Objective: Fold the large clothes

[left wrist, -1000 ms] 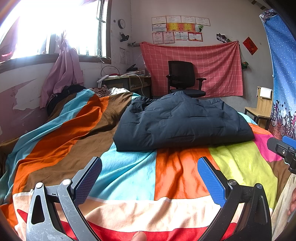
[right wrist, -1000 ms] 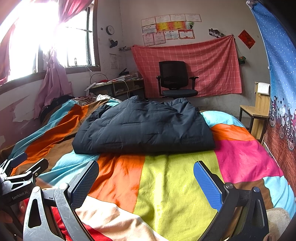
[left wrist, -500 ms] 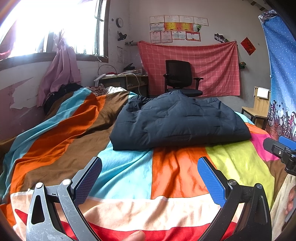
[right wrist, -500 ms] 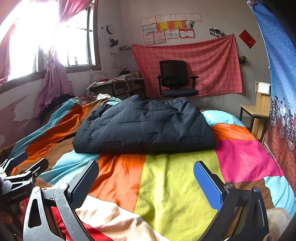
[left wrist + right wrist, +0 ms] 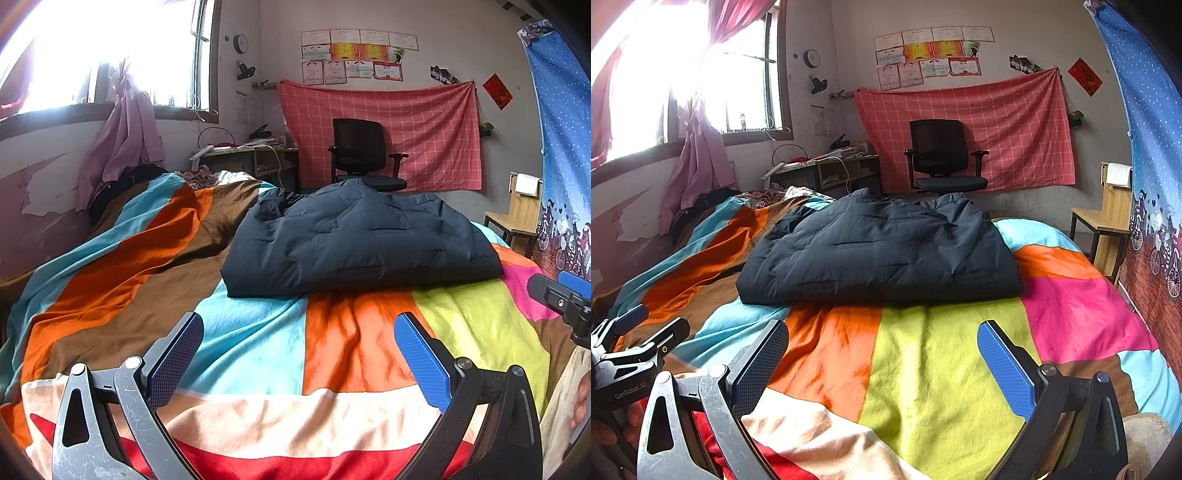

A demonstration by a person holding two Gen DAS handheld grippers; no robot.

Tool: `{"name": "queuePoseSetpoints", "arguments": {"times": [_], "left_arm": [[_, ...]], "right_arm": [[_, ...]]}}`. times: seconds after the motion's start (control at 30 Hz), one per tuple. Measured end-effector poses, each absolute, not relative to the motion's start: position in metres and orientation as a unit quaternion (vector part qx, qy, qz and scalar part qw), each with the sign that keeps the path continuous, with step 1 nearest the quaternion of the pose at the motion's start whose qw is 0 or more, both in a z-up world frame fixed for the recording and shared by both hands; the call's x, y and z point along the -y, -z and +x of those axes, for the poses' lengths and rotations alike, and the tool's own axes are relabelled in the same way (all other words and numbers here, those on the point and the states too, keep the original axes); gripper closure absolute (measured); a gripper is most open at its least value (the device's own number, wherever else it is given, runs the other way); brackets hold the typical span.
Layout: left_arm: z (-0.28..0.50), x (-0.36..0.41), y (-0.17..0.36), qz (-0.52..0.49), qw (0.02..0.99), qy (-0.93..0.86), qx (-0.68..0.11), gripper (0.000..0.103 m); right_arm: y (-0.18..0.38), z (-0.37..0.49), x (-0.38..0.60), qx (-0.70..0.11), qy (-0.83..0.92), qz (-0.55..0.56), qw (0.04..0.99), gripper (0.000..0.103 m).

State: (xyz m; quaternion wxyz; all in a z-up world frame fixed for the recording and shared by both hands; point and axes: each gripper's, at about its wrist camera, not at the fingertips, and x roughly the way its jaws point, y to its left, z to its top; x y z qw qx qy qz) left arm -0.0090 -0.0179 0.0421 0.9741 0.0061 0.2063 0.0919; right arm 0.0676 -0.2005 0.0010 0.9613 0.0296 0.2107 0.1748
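Note:
A dark navy padded jacket (image 5: 354,240) lies folded into a thick rectangle in the middle of the bed; it also shows in the right wrist view (image 5: 882,254). My left gripper (image 5: 299,345) is open and empty, hovering above the bedspread well short of the jacket's near edge. My right gripper (image 5: 882,343) is open and empty too, at the same distance from the jacket. Each gripper shows at the side of the other's view: the right one (image 5: 565,299) and the left one (image 5: 635,343).
The striped, multicoloured bedspread (image 5: 351,343) covers the bed. A black office chair (image 5: 362,155) and a desk (image 5: 251,158) stand beyond the bed. A wooden chair (image 5: 1104,225) stands at the right, and the wall and window run along the left.
Both grippers stay open and empty. The left view has dropped slightly and pulled back a little from the jacket. The jacket has not moved.

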Motion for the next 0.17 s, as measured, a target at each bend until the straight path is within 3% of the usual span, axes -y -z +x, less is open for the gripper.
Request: {"name": "queuePoseSetpoints", "arguments": {"times": [0.17], "left_arm": [[-0.0098, 0.018, -0.0408, 0.007, 0.973, -0.091, -0.21, 0.002]], "right_arm": [[-0.0009, 0.0673, 0.1997, -0.212, -0.174, 0.03, 0.961, 0.0]]}}
